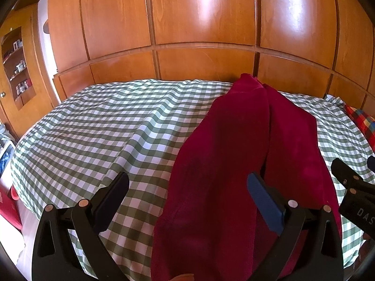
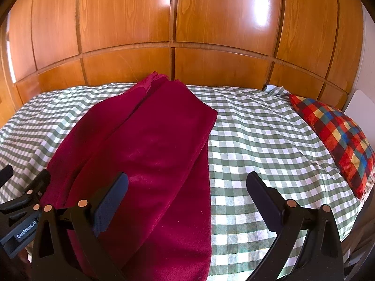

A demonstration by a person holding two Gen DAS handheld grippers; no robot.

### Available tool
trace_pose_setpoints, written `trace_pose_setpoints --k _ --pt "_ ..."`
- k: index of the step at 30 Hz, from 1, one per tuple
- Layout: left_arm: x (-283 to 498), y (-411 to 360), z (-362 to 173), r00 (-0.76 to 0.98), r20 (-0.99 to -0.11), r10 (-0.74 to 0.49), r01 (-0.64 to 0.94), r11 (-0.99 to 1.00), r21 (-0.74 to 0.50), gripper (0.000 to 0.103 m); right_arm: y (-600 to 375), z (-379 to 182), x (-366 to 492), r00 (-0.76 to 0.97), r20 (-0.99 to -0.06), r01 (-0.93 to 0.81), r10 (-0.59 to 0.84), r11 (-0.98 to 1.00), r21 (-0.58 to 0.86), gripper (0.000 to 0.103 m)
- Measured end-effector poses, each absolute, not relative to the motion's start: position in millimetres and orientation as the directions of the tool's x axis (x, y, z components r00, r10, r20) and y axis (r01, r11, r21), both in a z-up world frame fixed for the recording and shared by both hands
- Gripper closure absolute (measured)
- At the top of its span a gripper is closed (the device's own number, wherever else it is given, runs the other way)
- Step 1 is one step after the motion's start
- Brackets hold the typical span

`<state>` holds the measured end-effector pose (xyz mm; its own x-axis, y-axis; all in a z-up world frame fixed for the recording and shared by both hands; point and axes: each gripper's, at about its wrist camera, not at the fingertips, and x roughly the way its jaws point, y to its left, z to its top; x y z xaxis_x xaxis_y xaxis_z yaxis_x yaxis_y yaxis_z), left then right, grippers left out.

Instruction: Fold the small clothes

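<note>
Hovering with jaws wide and empty, the left gripper [image 1: 187,187] and right gripper [image 2: 187,187] flank the crimson fleece trousers [image 2: 150,145] stretching toward twelve o'clock on the checked bedspread [image 2: 269,135]; pinching one plush layer could drag the doubled legs askew.

One crimson garment [image 2: 145,154], one plaid pillow [image 2: 337,140], one checked bedspread [image 2: 269,145].

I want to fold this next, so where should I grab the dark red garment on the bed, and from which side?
Take the dark red garment at its near end, coming in low from the bed's near edge. It lies flat and long, running away toward the wooden wardrobe, with both open grippers already above that end.
</note>
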<state>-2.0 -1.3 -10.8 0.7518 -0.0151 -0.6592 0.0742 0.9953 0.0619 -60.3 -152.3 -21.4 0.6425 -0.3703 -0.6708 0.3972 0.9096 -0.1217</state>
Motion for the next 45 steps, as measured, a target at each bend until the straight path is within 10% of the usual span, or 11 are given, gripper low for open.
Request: trace_pose_setpoints --k 32,45 --pt "-26 4 -15 0.756 -0.653 -0.043 0.150 0.983 0.109 0.003 -158 -26 -67 0.632 -0.706 0.389 -0.320 0.919 -0.068 0.003" --pt "-57 12 -50 0.677 -0.726 -0.122 0.297 0.947 0.118 0.014 -188 -31 -70 0.646 -0.755 0.375 -0.110 0.908 0.188 0.003"
